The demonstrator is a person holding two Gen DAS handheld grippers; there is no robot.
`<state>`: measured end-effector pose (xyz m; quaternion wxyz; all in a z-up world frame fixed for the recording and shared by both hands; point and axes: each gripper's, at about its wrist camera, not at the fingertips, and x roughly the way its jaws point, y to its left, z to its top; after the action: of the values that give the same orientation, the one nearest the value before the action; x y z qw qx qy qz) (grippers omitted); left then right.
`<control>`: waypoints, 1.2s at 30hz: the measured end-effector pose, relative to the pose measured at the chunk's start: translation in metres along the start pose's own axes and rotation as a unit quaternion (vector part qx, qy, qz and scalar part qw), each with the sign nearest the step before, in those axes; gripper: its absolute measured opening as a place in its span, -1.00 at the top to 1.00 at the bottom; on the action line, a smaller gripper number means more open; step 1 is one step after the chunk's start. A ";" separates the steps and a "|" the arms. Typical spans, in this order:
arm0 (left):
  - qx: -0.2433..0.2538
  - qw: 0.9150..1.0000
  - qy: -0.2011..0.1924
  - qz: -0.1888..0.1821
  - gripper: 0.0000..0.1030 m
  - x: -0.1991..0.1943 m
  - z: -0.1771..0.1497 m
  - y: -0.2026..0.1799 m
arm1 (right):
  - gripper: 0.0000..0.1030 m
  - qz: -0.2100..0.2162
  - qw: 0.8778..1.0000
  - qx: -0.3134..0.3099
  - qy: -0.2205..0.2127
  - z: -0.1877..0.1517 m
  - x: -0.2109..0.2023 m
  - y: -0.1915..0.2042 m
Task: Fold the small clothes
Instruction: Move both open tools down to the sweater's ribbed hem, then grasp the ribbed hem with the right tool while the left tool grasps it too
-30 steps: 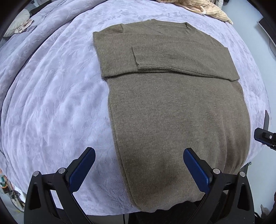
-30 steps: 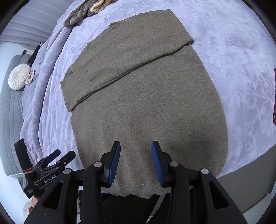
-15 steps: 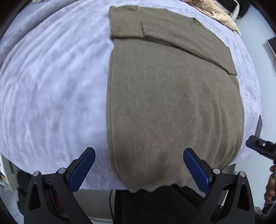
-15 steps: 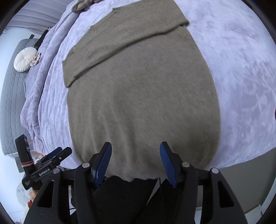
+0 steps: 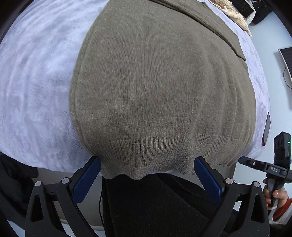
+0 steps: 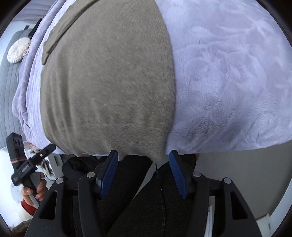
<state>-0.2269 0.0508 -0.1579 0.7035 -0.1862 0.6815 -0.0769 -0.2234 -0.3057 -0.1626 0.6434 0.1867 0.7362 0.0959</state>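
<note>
Already both tools, left [image 5: 147, 175] and right [image 6: 143, 170], stood unclenched at the olive-brown knitted sweater's [image 5: 160, 87] hem; pinching one layer could spoil the fold.

- the wide lavender plush blanket [image 6: 228, 76] lies bare to the right of the flat olive-brown knit sweater [image 6: 109, 82], open for passage.
- the sweater's ribbed hem [image 5: 155, 155] overhangs the bed edge against a dark-trousered leg [image 5: 155, 204].
- a cream knitted garment [image 5: 235, 16] crowds the far corner.

Bed [image 6: 228, 76] under a plush lilac blanket [image 5: 34, 76]; grey quilted surface [image 6: 7, 87] with a round cream cushion [image 6: 18, 51] beyond; pale floor [image 5: 270, 45] alongside.
</note>
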 end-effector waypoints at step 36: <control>0.015 0.999 -0.040 0.010 -0.46 -0.100 0.053 0.042 | 0.86 0.246 0.965 0.032 -0.085 0.060 -0.065 0.037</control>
<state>-0.1866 0.1344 -0.0799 0.7338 -0.1720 0.6531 -0.0728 -0.1521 -0.3037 -0.0984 0.6539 0.3900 0.6130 0.2109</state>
